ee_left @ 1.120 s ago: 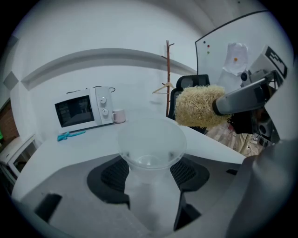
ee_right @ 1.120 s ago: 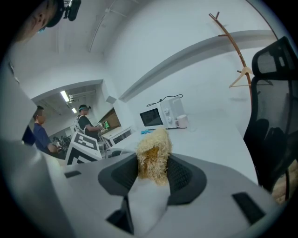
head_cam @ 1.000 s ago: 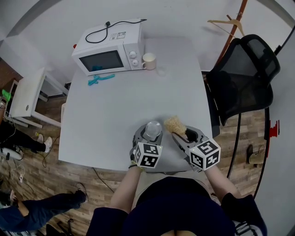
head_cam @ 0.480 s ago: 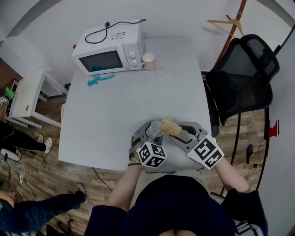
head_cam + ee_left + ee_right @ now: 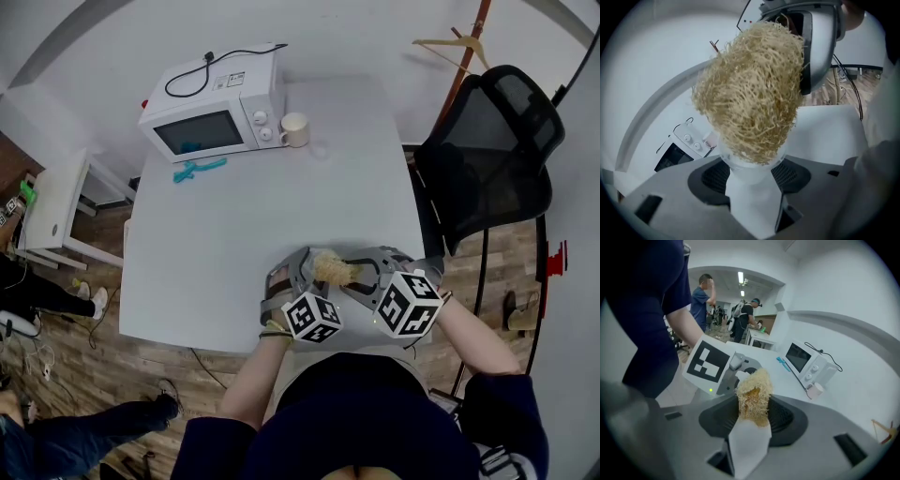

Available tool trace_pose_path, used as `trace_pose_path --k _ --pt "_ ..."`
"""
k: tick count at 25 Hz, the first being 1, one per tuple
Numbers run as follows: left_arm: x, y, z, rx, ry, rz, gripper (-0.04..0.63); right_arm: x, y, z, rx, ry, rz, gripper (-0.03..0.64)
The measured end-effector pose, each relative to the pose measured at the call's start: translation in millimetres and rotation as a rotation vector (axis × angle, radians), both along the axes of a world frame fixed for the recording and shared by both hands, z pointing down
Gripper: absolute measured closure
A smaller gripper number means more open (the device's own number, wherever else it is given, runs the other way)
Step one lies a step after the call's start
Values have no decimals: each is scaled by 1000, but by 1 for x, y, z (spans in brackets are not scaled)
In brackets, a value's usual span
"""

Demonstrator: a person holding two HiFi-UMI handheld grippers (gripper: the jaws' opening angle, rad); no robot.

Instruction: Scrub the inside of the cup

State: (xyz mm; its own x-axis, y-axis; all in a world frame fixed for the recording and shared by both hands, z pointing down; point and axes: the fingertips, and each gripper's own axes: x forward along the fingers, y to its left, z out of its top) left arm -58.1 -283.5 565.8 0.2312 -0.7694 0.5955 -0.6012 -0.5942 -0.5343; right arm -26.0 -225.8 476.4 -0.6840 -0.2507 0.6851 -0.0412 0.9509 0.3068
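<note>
A straw-coloured loofah scrubber (image 5: 330, 268) sits in my right gripper (image 5: 359, 275), which is shut on its rear end (image 5: 752, 401). My left gripper (image 5: 302, 272) is shut on a clear cup (image 5: 729, 159), held tipped over above the table's near edge. The scrubber (image 5: 750, 89) presses into the cup's mouth and covers the rim. In the head view the scrubber and jaws hide most of the cup. The right gripper's body (image 5: 820, 42) looms just behind the scrubber in the left gripper view. The left gripper's marker cube (image 5: 708, 364) shows past the scrubber in the right gripper view.
A white microwave (image 5: 211, 108) stands at the table's far left, a cream mug (image 5: 294, 129) beside it and a teal tool (image 5: 198, 170) in front. A black chair (image 5: 497, 141) stands right of the white table (image 5: 216, 244). A small white side table (image 5: 52, 206) is at left.
The right gripper has carried the scrubber leftward from beside the cup into its mouth. The left gripper has tipped the cup toward it. Both cubes sit closer together.
</note>
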Motion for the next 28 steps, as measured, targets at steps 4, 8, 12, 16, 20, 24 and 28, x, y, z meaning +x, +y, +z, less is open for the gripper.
trace_pose_path --k 4,8,12,16,20,24,28 --pt "3 -1 0 14 -32 18 310 5 -5 11 90 127 -90 443" --pt "5 0 -2 39 -71 46 311 5 -5 17 137 199 -171 443" --pt "5 3 -4 58 -107 63 313 6 -8 25 224 284 -246 443" --pt "5 4 -5 62 -115 74 316 4 -9 29 309 336 -306 443" --pt "3 3 -6 61 -116 72 319 0 -9 29 351 340 -328 443" --pt "1 1 -9 70 -125 69 319 -2 -9 27 294 305 -287 443" --pt "0 0 -11 81 -130 66 319 -6 -9 24 186 226 -197 443"
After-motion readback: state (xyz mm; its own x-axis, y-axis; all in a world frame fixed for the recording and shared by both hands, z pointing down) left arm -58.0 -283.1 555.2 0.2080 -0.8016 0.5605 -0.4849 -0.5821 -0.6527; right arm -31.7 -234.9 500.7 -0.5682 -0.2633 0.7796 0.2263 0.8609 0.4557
